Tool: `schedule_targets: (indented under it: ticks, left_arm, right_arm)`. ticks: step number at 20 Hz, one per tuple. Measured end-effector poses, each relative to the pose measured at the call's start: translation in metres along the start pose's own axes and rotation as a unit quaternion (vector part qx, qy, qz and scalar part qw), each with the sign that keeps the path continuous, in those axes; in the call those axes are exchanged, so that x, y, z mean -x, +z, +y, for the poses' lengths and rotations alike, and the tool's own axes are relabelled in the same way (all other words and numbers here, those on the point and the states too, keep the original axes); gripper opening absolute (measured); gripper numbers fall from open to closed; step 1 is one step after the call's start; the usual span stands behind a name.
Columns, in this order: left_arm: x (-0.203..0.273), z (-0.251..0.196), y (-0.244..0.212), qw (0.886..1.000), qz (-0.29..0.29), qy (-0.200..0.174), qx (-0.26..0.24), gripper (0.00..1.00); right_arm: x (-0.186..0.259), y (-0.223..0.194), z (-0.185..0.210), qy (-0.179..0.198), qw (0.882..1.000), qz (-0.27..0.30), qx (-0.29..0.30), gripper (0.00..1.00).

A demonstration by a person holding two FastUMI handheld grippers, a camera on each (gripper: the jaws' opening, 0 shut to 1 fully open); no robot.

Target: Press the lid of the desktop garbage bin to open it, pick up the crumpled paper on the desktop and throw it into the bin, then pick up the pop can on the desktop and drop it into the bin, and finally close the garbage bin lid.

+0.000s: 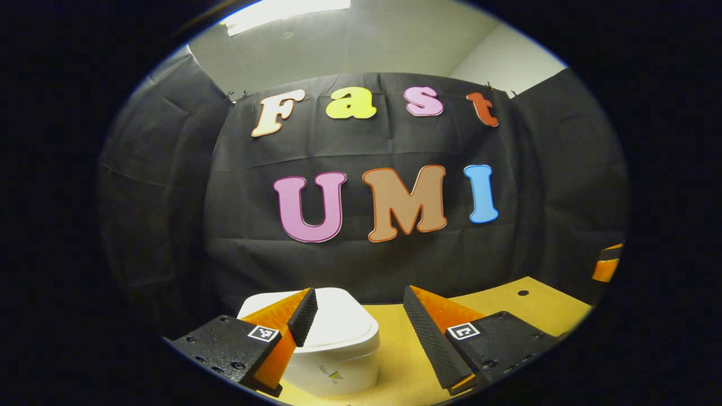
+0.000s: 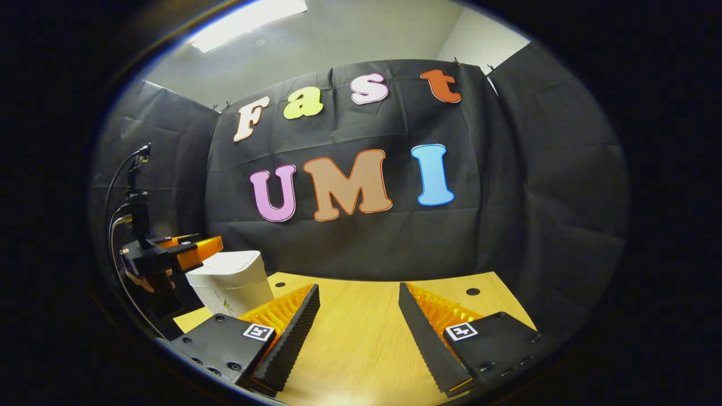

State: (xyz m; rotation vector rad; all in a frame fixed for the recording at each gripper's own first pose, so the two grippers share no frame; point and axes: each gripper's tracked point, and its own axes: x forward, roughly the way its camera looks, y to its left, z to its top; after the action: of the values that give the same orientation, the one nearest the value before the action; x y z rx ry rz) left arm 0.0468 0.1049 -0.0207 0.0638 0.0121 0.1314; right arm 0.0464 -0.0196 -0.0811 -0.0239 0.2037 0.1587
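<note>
Bin lid down, both hand-held grippers apart.
White desktop garbage bin (image 1: 338,338) on wooden bench (image 2: 361,338); left hand-held gripper (image 1: 358,316) just above it, right hand-held gripper (image 2: 358,307) spread over bare bench.

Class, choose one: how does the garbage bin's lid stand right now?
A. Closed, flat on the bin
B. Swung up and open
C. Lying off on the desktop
A: the lid lies flat on the white garbage bin, no opening showing.
</note>
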Motion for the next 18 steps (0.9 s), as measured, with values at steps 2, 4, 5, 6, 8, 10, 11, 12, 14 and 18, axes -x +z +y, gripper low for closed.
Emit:
schedule_targets:
  ticks: [2, 4, 5, 6, 8, 10, 11, 12, 14, 18]
  left_arm:
    - [0.010, -0.018, -0.002, 1.000, -0.008, -0.020, 0.010, 0.93]
    - [0.021, -0.026, -0.009, 0.999, -0.004, -0.030, 0.011, 0.93]
    - [0.027, -0.031, -0.012, 0.999, -0.002, -0.034, 0.016, 0.93]
    - [0.034, -0.035, -0.015, 0.999, -0.003, -0.037, 0.024, 0.93]
    - [0.046, -0.047, -0.026, 0.998, 0.006, -0.045, 0.044, 0.93]
    - [0.055, -0.057, -0.034, 0.997, 0.016, -0.053, 0.058, 0.93]
    - [0.056, -0.060, -0.036, 0.996, 0.020, -0.055, 0.062, 0.93]
    - [0.056, -0.065, -0.039, 0.996, 0.024, -0.060, 0.065, 0.93]
    - [0.054, -0.065, -0.042, 0.996, 0.030, -0.061, 0.062, 0.93]
    - [0.045, -0.050, -0.038, 0.996, 0.030, -0.051, 0.062, 0.93]
  right_arm:
    - [0.001, 0.002, 0.005, 0.001, 1.000, -0.006, 0.004, 0.94]
    - [0.002, 0.000, 0.004, -0.002, 1.000, -0.005, 0.006, 0.94]
    - [0.003, -0.001, 0.003, -0.005, 1.000, -0.005, 0.004, 0.96]
    - [0.004, -0.002, 0.004, -0.009, 1.000, -0.006, 0.002, 0.94]
    - [0.007, -0.007, 0.003, -0.019, 1.000, -0.007, -0.002, 0.94]
    - [0.010, -0.012, 0.004, -0.029, 1.000, -0.011, -0.003, 0.94]
    - [0.012, -0.013, 0.005, -0.032, 0.999, -0.013, -0.002, 0.94]
    - [0.012, -0.014, 0.007, -0.034, 0.999, -0.015, 0.001, 0.95]
    - [0.011, -0.013, 0.011, -0.031, 0.999, -0.016, 0.008, 0.94]
    - [0.009, -0.007, 0.008, -0.033, 0.999, -0.024, 0.008, 0.94]
